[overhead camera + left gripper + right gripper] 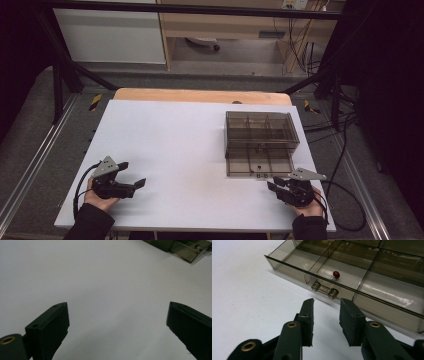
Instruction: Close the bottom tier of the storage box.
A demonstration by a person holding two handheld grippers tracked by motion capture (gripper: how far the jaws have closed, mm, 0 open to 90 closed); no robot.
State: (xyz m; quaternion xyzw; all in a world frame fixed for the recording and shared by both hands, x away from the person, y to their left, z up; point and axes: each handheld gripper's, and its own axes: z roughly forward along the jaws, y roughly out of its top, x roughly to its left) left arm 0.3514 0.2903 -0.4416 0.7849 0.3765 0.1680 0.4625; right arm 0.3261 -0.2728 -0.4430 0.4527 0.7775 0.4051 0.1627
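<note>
A smoky transparent organizer box stands on the right half of the white table, its lower drawer pulled out toward me. The drawer has several compartments; a small red-headed pin lies in the middle front one, behind the clear handle. My right gripper is open, its jaws just short of the handle and not touching it. My left gripper is wide open over bare table at the front left, with nothing between its jaws; the drawer's corner lies far ahead.
A wooden board sticks out behind the table's far edge. Black frame posts and cables flank the table on the grey floor. A white cabinet and a wooden shelf stand at the back.
</note>
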